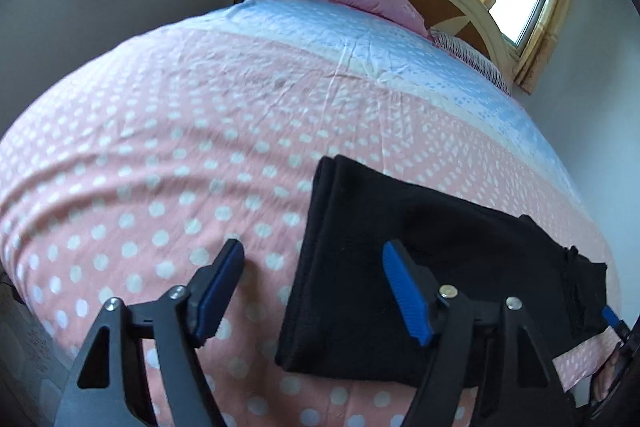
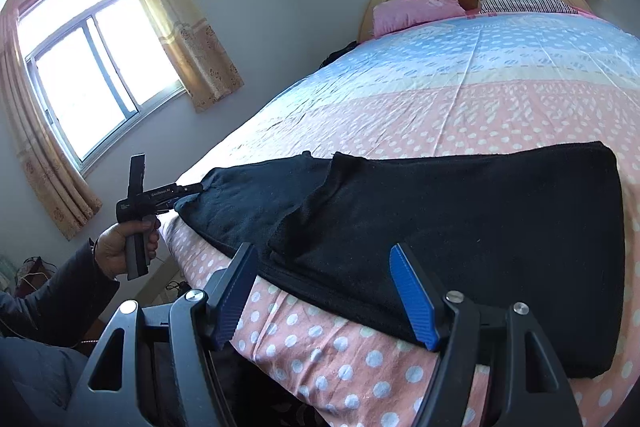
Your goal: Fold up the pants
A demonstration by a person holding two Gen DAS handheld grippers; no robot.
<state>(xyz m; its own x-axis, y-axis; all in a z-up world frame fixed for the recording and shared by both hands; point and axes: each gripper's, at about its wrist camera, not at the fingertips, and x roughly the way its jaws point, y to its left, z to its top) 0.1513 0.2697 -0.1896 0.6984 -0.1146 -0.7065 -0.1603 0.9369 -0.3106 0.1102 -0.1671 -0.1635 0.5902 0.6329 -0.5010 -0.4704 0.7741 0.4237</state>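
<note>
Black fleecy pants (image 2: pixel 460 227) lie folded on the polka-dot bed sheet (image 1: pixel 160 167) near its edge; left gripper (image 1: pixel 314 291) and right gripper (image 2: pixel 324 297) jaws released, ribbed blue pads; small gripper lettering unreadable.

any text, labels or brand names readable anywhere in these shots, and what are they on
Small white print on the body of the black hand-held gripper gripped in the person's hand: too blurred to read for certain.
A fainter label lower on the same body: too small to read.
Black folded pants, pink polka-dot bedsheet, pink pillow: no text visible.
</note>
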